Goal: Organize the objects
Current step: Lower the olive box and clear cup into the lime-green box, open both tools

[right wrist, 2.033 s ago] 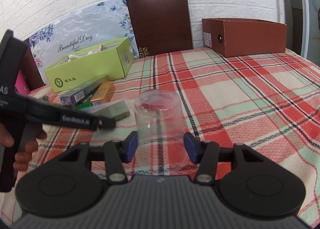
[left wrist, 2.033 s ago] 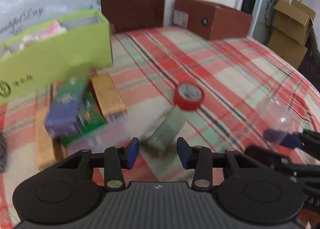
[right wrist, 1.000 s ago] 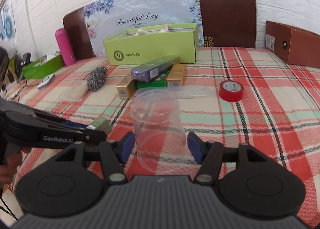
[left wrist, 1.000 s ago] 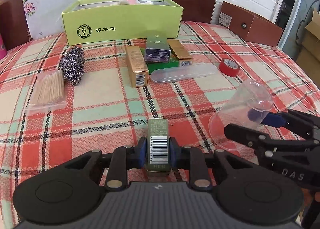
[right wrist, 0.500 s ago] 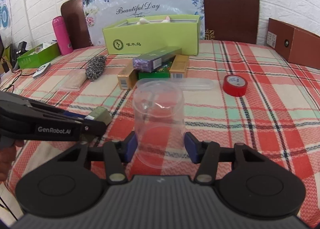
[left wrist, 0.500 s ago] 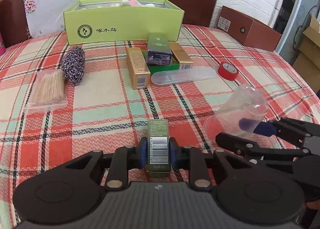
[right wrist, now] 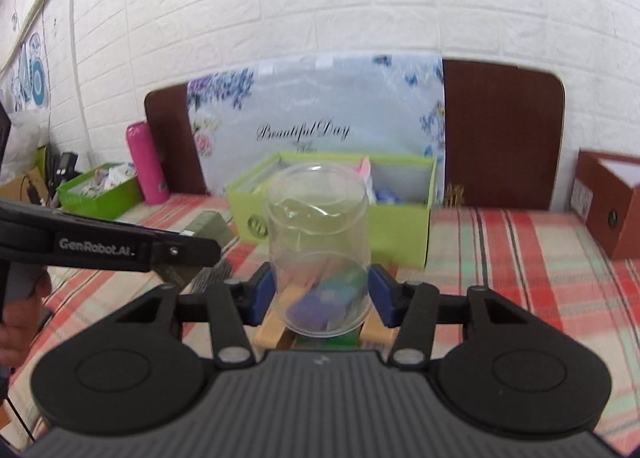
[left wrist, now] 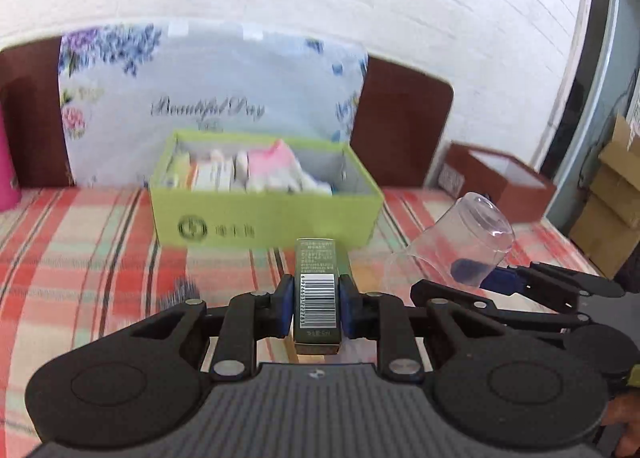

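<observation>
Carton [left wrist: 318,294]: small olive box, barcode face up, gripped between closed jaws of the left gripper [left wrist: 316,306]. Held above the worktop [left wrist: 80,242], short of the green box [left wrist: 264,214]. Long axis along the fingers, far end toward that box.

Cup [right wrist: 318,250]: clear, inverted, lightly pinched by the right gripper [right wrist: 320,294].

Risks: thin cup may slip or buckle; the two grippers, close together, may collide.
</observation>
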Action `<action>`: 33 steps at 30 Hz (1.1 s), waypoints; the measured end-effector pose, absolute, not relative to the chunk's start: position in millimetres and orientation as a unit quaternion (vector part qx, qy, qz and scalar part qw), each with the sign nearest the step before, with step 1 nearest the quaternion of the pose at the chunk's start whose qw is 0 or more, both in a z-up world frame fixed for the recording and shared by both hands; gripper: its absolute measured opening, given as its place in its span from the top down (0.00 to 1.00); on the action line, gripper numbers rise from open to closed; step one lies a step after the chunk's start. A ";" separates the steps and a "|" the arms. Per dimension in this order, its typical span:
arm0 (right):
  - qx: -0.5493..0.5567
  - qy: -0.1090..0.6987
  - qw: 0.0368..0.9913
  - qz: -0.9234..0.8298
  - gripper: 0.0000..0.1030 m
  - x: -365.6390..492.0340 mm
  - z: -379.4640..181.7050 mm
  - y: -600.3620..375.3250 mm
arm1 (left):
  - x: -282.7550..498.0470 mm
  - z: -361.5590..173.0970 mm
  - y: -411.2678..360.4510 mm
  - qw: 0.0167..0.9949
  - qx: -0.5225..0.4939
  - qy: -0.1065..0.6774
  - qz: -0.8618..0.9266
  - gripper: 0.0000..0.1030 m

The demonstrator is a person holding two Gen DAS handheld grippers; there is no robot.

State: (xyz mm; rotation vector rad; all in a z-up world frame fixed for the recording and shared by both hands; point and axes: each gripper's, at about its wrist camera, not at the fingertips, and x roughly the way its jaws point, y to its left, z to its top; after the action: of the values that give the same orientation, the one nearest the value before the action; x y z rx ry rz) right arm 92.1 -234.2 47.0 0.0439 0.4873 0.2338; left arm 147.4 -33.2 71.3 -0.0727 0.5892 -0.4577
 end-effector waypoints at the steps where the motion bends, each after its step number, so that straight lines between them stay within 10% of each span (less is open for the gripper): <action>1: 0.017 0.234 0.966 0.110 0.51 105.3 51.5 -235.0 | 157.3 76.8 -34.6 0.934 -0.035 0.281 -0.219 0.77; 20: -0.003 0.255 0.965 0.059 0.44 331.9 9.5 -246.5 | 352.3 58.3 -59.5 0.933 -0.035 0.306 -0.188 0.76; 22: -0.002 0.267 0.962 0.061 0.13 341.4 -1.3 -246.8 | 359.8 49.9 -57.6 0.932 -0.041 0.312 -0.180 0.56; 24: -0.007 0.265 0.963 0.052 0.06 339.4 -9.6 -247.1 | 363.0 40.9 -50.1 0.934 -0.058 0.315 -0.161 0.25; 33: -0.066 0.245 0.966 0.058 0.00 300.8 -7.5 -236.4 | 345.1 38.9 -29.3 0.939 -0.082 0.308 -0.131 0.24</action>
State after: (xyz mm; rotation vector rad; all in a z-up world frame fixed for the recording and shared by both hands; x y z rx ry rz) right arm 300.8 -236.4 -7.5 -0.1338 0.4949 0.1179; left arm 345.1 -29.3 38.9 -0.1673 0.6293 -0.2683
